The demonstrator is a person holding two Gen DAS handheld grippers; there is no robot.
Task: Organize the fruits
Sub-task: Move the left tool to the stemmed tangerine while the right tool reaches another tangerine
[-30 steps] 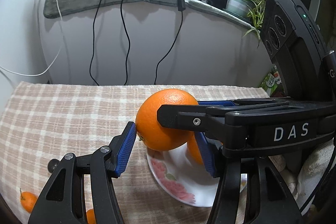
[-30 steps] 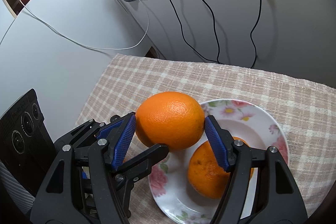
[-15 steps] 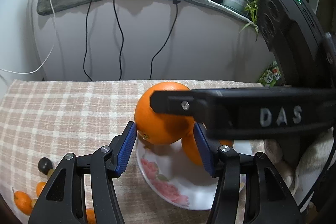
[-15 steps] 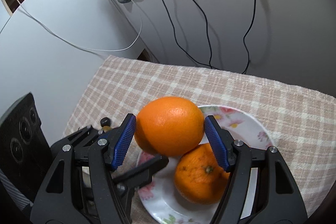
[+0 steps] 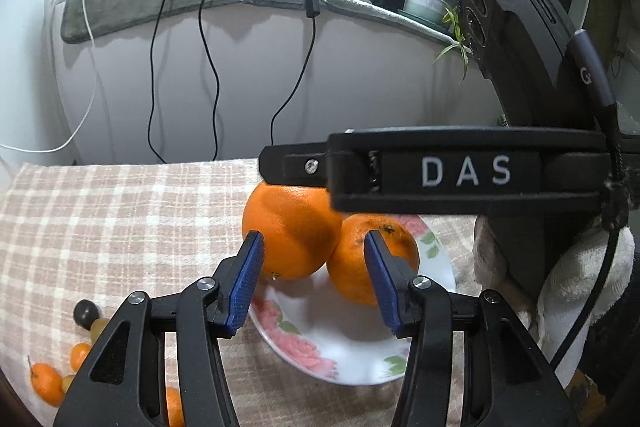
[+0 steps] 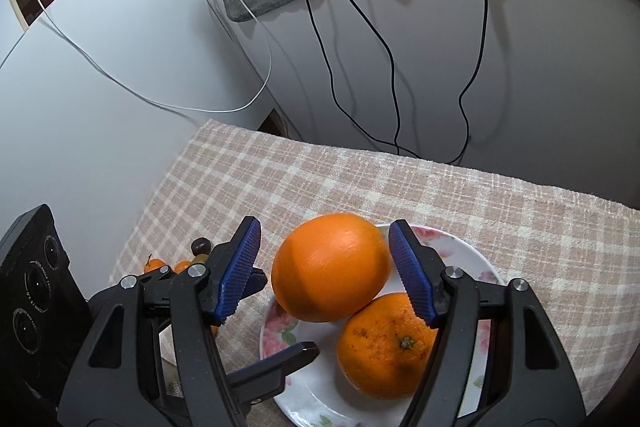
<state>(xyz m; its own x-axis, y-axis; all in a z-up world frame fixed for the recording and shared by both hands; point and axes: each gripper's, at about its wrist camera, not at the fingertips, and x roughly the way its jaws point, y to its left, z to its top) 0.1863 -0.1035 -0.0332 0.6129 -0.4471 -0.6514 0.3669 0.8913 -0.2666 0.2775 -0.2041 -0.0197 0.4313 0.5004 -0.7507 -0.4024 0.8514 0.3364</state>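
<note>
A large orange (image 6: pixel 332 267) lies on the left rim of the floral plate (image 6: pixel 472 267) and leans on a second, speckled orange (image 6: pixel 384 343). My right gripper (image 6: pixel 326 275) straddles the large orange from above; a gap shows at its left pad and the pads do not press on it. In the left wrist view one finger (image 5: pixel 296 167) of the right gripper crosses above both oranges (image 5: pixel 292 231) (image 5: pixel 372 259). My left gripper (image 5: pixel 314 283) hovers over the plate's near edge (image 5: pixel 320 351), its jaws closing with nothing between them.
Small orange fruits (image 5: pixel 48 383) and a dark grape (image 5: pixel 86 311) lie on the checked tablecloth (image 5: pixel 120 227) left of the plate. Cables (image 5: pixel 152 87) hang down the wall behind the table. A hand in a white glove (image 5: pixel 580 287) is at the right.
The large orange, gripped by the right pads above the plate earlier, has come down onto the plate against the other orange, and the pads are off it. The left jaws have narrowed.
</note>
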